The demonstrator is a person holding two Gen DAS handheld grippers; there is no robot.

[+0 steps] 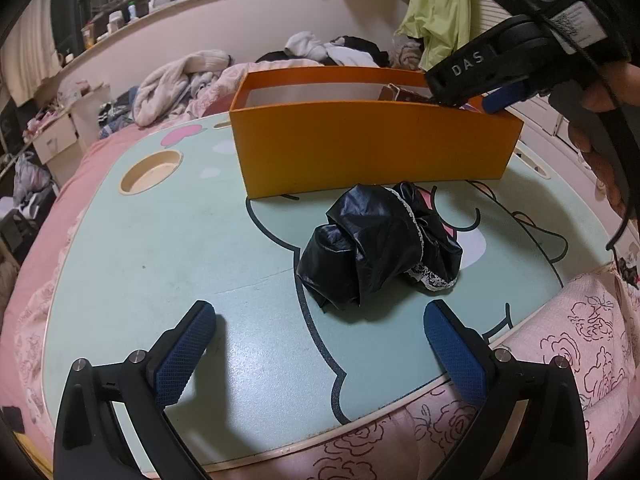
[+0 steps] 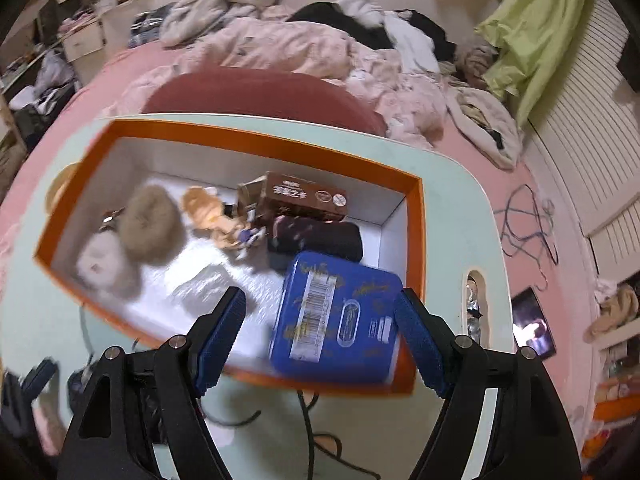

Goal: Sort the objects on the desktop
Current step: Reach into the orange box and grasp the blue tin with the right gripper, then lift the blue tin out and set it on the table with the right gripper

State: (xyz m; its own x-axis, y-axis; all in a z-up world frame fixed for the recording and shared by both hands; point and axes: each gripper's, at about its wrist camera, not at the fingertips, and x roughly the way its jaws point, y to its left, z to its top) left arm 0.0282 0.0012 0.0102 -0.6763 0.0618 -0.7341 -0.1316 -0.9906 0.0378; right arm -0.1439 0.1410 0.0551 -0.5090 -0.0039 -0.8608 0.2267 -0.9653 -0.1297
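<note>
Black bundle [image 1: 378,246] just beyond left tool [image 1: 320,344].

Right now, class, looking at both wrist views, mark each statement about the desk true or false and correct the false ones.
1. The blue tin lies inside the orange box. True.
2. The black bundle is in the box. False: it lies on the tabletop in front of it.
3. The left claw grips the bundle. False: it is open and empty.
4. The right claw is above the box. True.
</note>
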